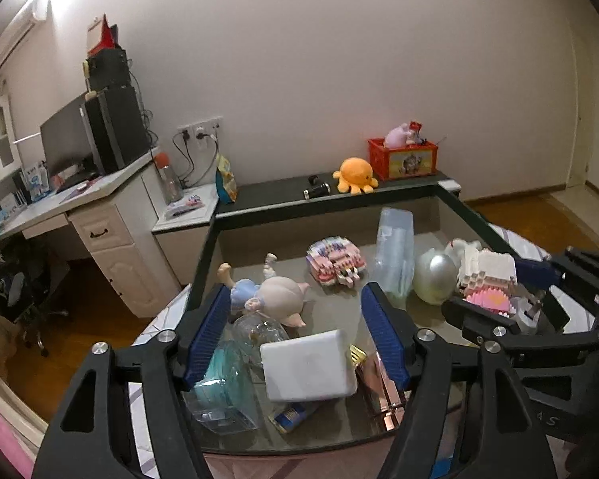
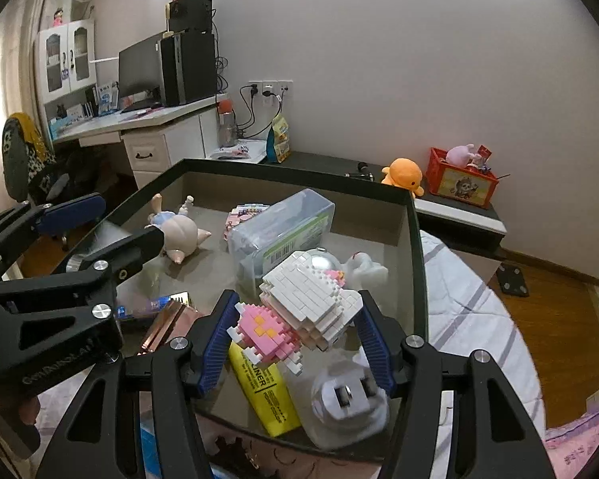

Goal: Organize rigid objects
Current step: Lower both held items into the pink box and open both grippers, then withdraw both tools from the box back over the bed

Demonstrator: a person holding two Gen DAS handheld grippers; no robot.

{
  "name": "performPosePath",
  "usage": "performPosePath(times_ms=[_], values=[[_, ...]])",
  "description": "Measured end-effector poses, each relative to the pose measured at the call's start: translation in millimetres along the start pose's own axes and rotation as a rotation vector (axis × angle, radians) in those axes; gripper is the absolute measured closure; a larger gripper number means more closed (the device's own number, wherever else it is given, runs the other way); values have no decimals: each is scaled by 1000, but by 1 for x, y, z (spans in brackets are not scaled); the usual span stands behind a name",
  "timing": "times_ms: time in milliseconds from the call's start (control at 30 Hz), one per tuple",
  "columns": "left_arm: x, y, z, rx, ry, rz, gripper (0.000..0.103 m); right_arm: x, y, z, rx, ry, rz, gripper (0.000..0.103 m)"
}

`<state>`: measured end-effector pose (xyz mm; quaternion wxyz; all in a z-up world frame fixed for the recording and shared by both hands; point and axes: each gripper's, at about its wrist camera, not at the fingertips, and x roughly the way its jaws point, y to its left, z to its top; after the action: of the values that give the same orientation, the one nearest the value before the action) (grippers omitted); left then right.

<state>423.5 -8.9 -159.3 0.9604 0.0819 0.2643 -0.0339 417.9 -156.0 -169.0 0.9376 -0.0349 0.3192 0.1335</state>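
My right gripper [image 2: 295, 319] is shut on a white and pink brick figure [image 2: 311, 307] and holds it above the glass table [image 2: 415, 239]. The figure also shows in the left wrist view [image 1: 489, 279], inside the right gripper [image 1: 511, 283]. My left gripper [image 1: 295, 311] is open and empty, above a white power adapter [image 1: 307, 363], a clear bottle [image 1: 259, 333] and a doll [image 1: 271, 293]. Under the right gripper lie a yellow highlighter [image 2: 265, 391] and a white plug [image 2: 349, 401].
On the table are a clear plastic box [image 2: 279, 231], a second brick model [image 1: 333, 261], a silver ball [image 1: 435, 275], a rose-gold clip [image 1: 385, 391] and a box of masks [image 1: 223, 387]. A ledge behind holds an orange plush [image 1: 355, 175] and a red box [image 1: 405, 157]. A desk [image 1: 80, 199] stands left.
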Motion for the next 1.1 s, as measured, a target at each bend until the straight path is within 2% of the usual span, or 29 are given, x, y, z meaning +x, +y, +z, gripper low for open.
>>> performPosePath(times_ms=[33, 67, 133, 167, 200, 433, 467, 533, 767, 1100], values=[[-3, 1, 0, -2, -11, 17, 19, -1, 0, 0, 2, -7, -1, 42], [-6, 3, 2, -4, -24, 47, 15, -4, -1, 0, 6, -14, -2, 42], [-15, 8, 4, -15, -44, 62, 10, -10, -3, 3, 18, -28, -8, 31], [-22, 11, 5, -28, -57, 59, 7, -18, -3, 3, 22, -44, -13, 19], [-30, 15, 7, -47, -72, 50, 1, -23, -4, 4, 23, -59, -12, 18], [-100, 18, 14, -55, -155, 46, 0, -85, 1, 8, 43, -152, 7, 15], [-111, 18, 13, -54, -168, 46, 0, -101, 3, 6, 45, -177, 10, 12], [-133, 17, 11, -58, -190, 42, 0, -125, 7, 3, 46, -213, 2, 0], [-216, 16, -7, -89, -275, 21, 0, -203, 24, -18, 43, -337, -24, 0], [-298, -5, -46, -61, -350, 21, 0, -275, 50, -58, 30, -417, -50, 0]])
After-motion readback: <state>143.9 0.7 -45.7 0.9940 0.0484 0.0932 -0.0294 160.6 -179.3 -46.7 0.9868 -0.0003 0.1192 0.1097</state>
